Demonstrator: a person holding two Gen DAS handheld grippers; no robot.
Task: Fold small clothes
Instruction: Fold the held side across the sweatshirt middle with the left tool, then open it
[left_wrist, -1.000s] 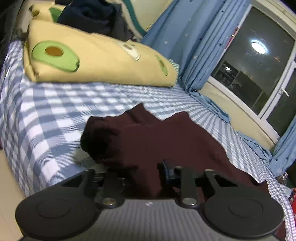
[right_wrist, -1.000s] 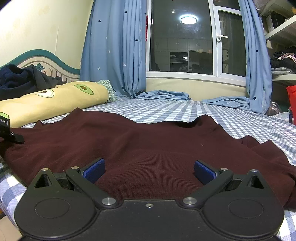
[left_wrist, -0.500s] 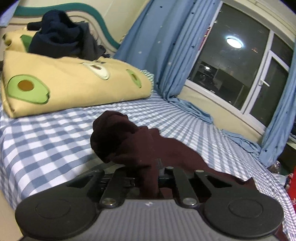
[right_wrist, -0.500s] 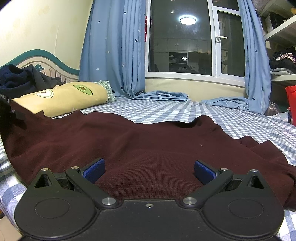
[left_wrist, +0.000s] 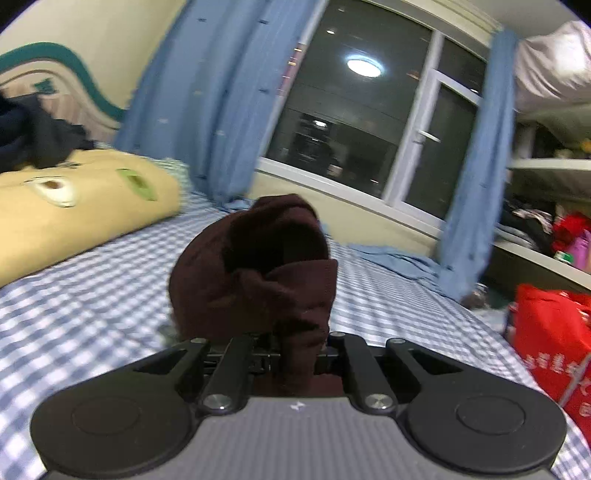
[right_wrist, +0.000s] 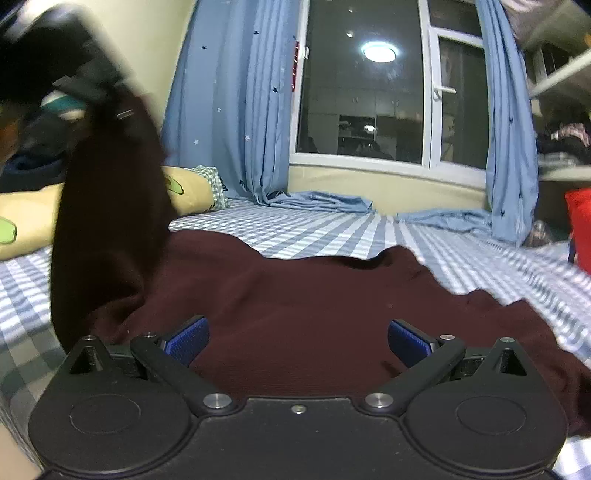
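A dark maroon sweater (right_wrist: 314, 295) lies spread on the checked bed. My left gripper (left_wrist: 295, 354) is shut on a bunched part of the sweater (left_wrist: 258, 266) and holds it lifted above the bed. In the right wrist view the left gripper (right_wrist: 74, 66) shows blurred at the upper left, with the lifted cloth (right_wrist: 107, 206) hanging from it. My right gripper (right_wrist: 297, 338) is open and empty, low over the sweater's near edge, its blue pads (right_wrist: 186, 339) wide apart.
A yellow avocado-print pillow (left_wrist: 66, 206) with dark clothes (left_wrist: 33, 136) on it lies at the bed's head. Blue curtains (right_wrist: 229, 110) and a window (right_wrist: 362, 85) stand behind the bed. A red bag (left_wrist: 550, 328) sits at the right, beside shelves (left_wrist: 546, 192).
My left gripper has risen and swung right, lifting the gripped part of the sweater off the bed. The right gripper has stayed still and open.
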